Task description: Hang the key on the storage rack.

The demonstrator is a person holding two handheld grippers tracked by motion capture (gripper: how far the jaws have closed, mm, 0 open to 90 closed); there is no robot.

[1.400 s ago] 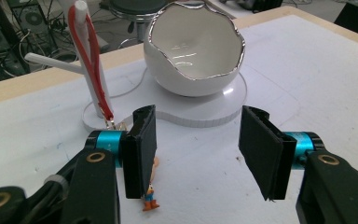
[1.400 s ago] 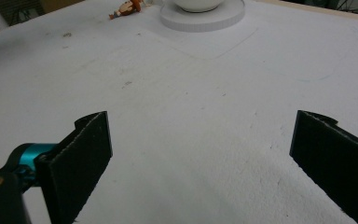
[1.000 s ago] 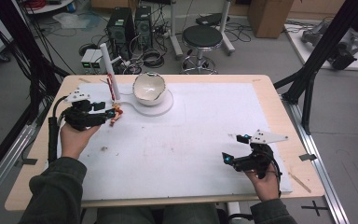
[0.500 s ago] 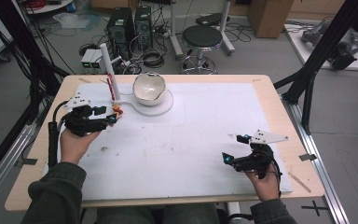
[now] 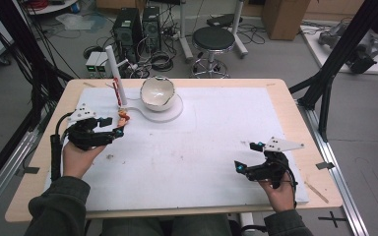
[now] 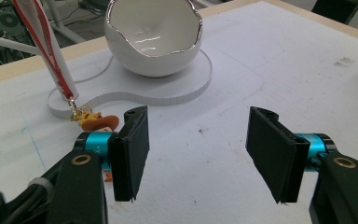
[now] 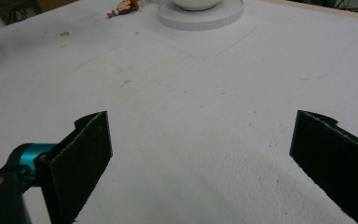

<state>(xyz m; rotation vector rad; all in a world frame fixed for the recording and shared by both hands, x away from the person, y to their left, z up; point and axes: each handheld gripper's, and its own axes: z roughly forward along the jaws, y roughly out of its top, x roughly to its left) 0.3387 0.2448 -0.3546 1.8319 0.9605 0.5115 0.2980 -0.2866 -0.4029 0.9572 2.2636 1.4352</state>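
Wooden table edges frame a white foam mat (image 5: pixel 202 157), matte, faintly scuffed and speckled with small dark marks. Toward its far left part lies a flat white base (image 5: pixel 170 112) with a rounded disc end and a narrower lobe. On the disc sits a glossy white bowl (image 5: pixel 157 92) shaped like a cracked eggshell, its jagged rim edged in silver. From the lobe, left of the bowl, rises a slim white post (image 5: pixel 116 73), tilted and wound with a red cord. At the foot of that post, just beside the bowl's base, lies a small orange figurine charm (image 5: pixel 123 119) on a short metal chain; in the left gripper view it shows partly hidden behind the near jaw (image 6: pixel 95 122).

Left of and nearer than the bowl, the left gripper (image 5: pixel 117 132) rests low over the mat, pointing at the charm. Its flat black rubbery pads (image 6: pixel 131 154) have just been opening; they stand apart with bare mat between them, the charm just outside the left one.

Well away from the bowl, near the mat's close right corner, the right gripper (image 5: pixel 240 169) has its textured pads (image 7: pixel 77 158) spread wide, holding nothing.
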